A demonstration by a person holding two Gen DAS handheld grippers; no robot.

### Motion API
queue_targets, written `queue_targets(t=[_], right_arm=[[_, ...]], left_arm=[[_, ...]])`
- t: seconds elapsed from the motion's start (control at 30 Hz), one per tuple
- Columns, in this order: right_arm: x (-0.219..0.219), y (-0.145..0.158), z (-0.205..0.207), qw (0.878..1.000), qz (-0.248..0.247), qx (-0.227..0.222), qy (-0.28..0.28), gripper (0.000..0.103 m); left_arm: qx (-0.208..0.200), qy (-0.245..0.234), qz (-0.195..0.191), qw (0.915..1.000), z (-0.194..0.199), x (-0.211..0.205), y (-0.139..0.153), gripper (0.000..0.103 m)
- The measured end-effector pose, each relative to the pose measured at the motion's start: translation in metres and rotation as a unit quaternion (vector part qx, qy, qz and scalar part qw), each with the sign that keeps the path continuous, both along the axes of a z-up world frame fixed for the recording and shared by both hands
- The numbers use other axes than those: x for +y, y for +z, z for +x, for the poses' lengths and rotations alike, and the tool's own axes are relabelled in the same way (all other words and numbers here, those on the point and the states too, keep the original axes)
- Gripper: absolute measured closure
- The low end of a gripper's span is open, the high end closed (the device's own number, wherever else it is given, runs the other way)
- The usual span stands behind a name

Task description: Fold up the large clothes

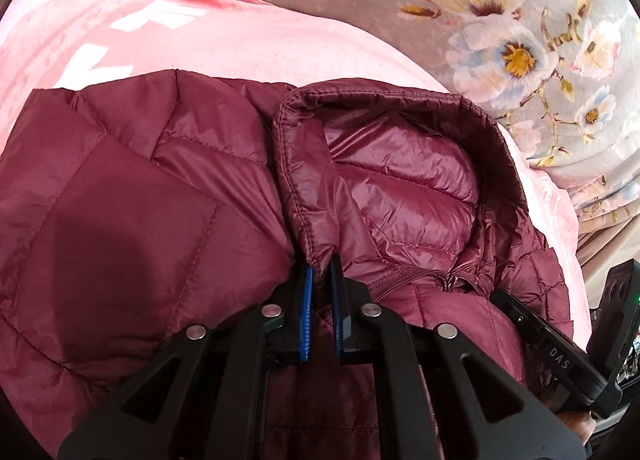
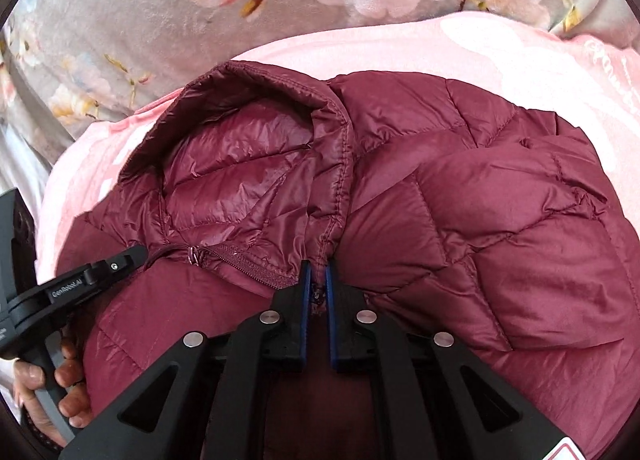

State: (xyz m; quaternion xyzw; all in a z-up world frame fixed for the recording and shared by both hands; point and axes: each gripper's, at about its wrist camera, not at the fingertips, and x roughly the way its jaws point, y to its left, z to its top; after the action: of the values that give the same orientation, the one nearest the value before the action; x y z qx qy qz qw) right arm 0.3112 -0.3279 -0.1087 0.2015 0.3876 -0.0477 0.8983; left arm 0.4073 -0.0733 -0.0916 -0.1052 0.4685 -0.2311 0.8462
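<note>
A maroon quilted puffer jacket (image 1: pixel 132 188) lies on a pink blanket (image 1: pixel 248 36), its collar (image 1: pixel 384 100) standing open around the shiny lining. My left gripper (image 1: pixel 321 274) is shut on the collar's left front corner beside the zipper. My right gripper (image 2: pixel 316 274) is shut on the collar's (image 2: pixel 272 80) right front corner, next to the zipper (image 2: pixel 240 256). The jacket (image 2: pixel 500 220) fills the right wrist view too, a folded sleeve bunched on its right. The left gripper's body shows at the left edge of the right wrist view (image 2: pixel 88 276), held by a hand.
The pink blanket (image 2: pixel 460 56) with white lettering lies over a grey floral bedspread (image 1: pixel 520 52), which also shows beyond the jacket in the right wrist view (image 2: pixel 200 0). The right gripper's body (image 1: pixel 560 352) sits at the lower right of the left wrist view.
</note>
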Motion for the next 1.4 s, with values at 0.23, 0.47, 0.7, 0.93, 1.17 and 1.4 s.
queue_targets(t=[0.23, 0.47, 0.7, 0.93, 1.17, 1.4], right_arm=[[-0.027, 0.043, -0.032, 0.998, 0.065, -0.004, 0.007, 0.085], [-0.042, 0.102, 0.020, 0.990, 0.118, -0.073, -0.021, 0.085], [-0.047, 0.086, 0.095, 0.983, 0.140, -0.072, -0.090, 0.086], [-0.021, 0.051, 0.103, 0.999, 0.008, 0.029, 0.016, 0.090], [-0.039, 0.020, 0.086, 0.997, -0.035, 0.066, 0.022, 0.103], [-0.015, 0.016, 0.087, 0.988, -0.136, 0.065, 0.039, 0.103]], left_arm=[[0.016, -0.006, -0.006, 0.9998, -0.004, 0.032, 0.038, 0.080], [0.016, 0.046, -0.069, 0.9964, 0.061, 0.033, 0.097, 0.075], [0.091, 0.096, -0.147, 0.9802, 0.136, 0.005, 0.070, 0.073], [0.094, 0.005, 0.004, 0.9956, 0.114, -0.029, 0.030, 0.074], [0.053, -0.012, 0.082, 0.9952, 0.100, -0.039, 0.014, 0.080], [-0.061, -0.046, 0.200, 0.9768, 0.071, -0.063, 0.009, 0.080]])
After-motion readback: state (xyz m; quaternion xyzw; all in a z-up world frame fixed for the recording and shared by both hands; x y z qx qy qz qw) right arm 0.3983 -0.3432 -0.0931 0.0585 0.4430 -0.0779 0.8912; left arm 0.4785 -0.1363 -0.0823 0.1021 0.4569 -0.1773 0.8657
